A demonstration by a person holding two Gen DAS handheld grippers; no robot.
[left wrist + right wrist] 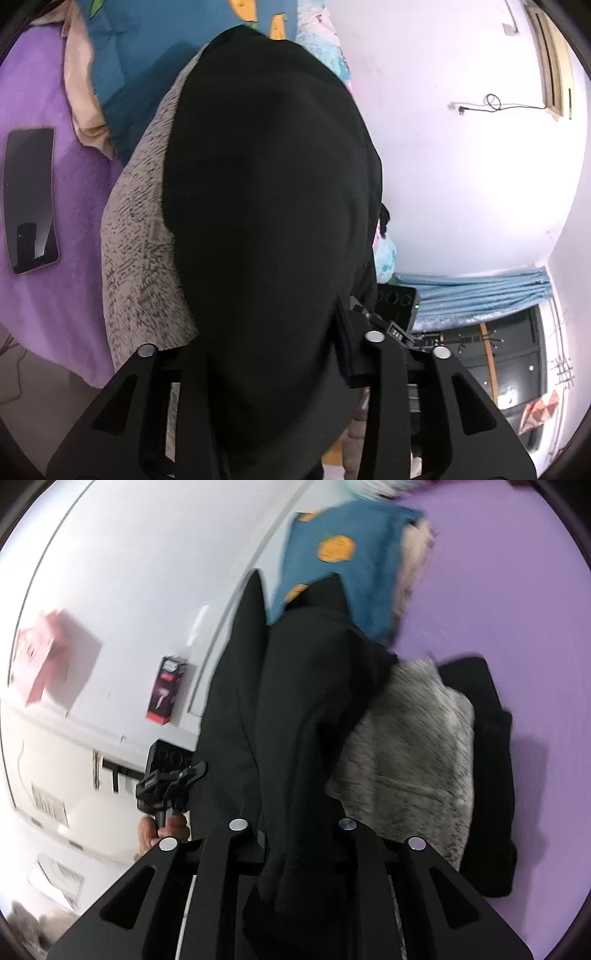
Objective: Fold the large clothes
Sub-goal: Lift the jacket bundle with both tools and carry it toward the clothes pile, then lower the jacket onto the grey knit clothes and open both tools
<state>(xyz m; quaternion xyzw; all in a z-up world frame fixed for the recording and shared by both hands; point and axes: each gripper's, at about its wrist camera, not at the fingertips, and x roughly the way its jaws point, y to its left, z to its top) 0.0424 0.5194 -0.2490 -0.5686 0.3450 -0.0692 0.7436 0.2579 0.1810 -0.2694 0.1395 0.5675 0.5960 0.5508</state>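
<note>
A large black garment fills the left wrist view, draped forward from between the fingers of my left gripper, which is shut on it. A grey speckled fleece lies under it on the purple bed. In the right wrist view the same black garment hangs from my right gripper, which is shut on it. The grey fleece lies on another black piece. The left gripper and the hand holding it show at the left.
A phone lies on the purple bed at left. A blue pillow with orange shapes and a beige cloth lie at the head. The white wall is right. A pink box and dark carton stand by white furniture.
</note>
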